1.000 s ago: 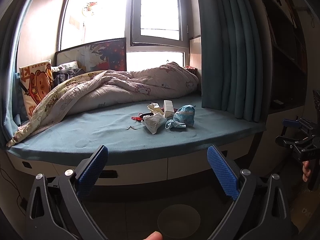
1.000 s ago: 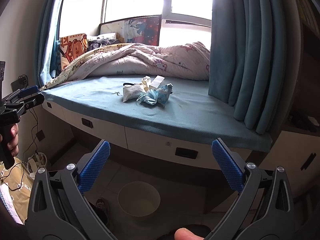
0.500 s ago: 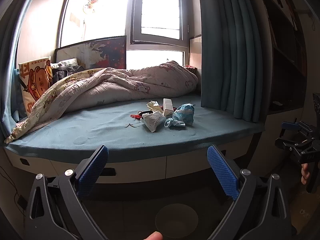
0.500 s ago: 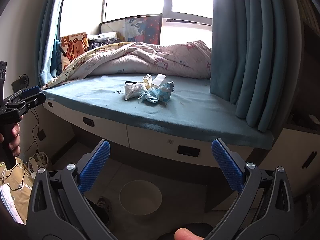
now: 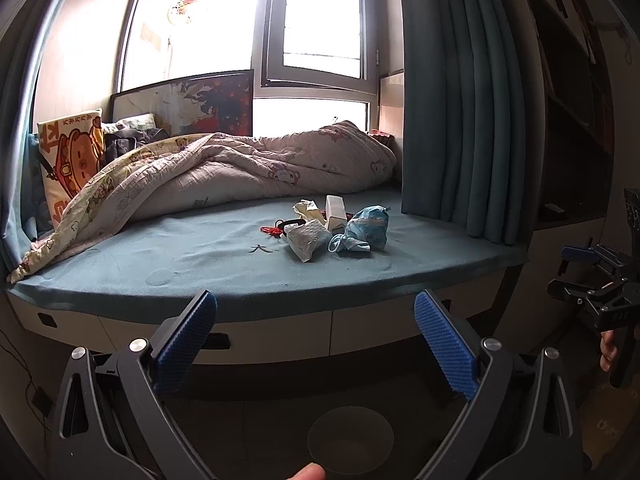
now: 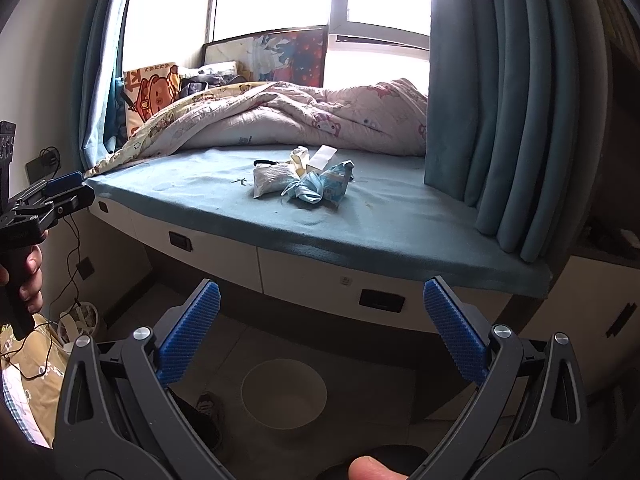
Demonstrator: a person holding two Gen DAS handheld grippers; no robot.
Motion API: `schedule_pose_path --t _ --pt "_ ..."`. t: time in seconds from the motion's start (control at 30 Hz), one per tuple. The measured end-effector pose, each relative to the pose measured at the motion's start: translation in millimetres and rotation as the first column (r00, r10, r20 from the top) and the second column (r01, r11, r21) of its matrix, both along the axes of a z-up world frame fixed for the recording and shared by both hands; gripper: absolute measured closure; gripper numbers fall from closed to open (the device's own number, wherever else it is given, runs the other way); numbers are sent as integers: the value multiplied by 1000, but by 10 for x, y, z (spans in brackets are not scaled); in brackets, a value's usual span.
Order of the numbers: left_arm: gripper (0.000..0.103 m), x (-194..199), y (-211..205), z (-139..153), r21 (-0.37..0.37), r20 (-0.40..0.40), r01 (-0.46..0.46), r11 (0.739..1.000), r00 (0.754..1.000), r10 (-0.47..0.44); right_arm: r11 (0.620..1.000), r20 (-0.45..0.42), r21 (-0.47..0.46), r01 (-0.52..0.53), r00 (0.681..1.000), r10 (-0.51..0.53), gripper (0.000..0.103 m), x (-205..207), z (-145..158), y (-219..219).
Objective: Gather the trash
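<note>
A small pile of trash lies on the teal bed platform (image 5: 200, 268): a white crumpled tissue pack (image 5: 306, 238), a blue wrapper (image 5: 370, 224), a blue face mask (image 5: 348, 245), a white box (image 5: 335, 212), a yellowish wad (image 5: 306, 209) and a red string (image 5: 272, 231). The same pile shows in the right wrist view, with the tissue pack (image 6: 274, 178) and blue wrapper (image 6: 332, 184). My left gripper (image 5: 316, 328) is open and empty, low before the platform edge. My right gripper (image 6: 320, 320) is open and empty. A round pale bin (image 6: 284, 394) stands on the floor below.
A rumpled quilt (image 5: 240, 172) and a cartoon cushion (image 5: 72, 160) lie at the back of the platform. Teal curtains (image 5: 460, 120) hang at the right. Drawers (image 6: 320, 280) run under the platform. Cables and a bag (image 6: 36, 360) lie on the floor at left.
Both grippers have drifted slightly closer to the platform; the trash pile sits a little nearer in both views. Jaws stay open.
</note>
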State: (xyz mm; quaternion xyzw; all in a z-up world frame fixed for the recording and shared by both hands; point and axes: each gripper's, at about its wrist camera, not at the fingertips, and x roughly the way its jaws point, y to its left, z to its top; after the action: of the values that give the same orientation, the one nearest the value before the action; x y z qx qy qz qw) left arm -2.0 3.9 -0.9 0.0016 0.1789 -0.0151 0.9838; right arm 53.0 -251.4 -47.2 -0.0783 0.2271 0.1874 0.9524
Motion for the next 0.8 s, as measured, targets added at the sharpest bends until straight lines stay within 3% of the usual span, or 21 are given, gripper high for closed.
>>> schedule_pose_path --t 0.8 --pt "6 11 -3 -2 7 1 -2 1000 1000 2 1000 7 -10 -18 1000 18 5 -2 13 22"
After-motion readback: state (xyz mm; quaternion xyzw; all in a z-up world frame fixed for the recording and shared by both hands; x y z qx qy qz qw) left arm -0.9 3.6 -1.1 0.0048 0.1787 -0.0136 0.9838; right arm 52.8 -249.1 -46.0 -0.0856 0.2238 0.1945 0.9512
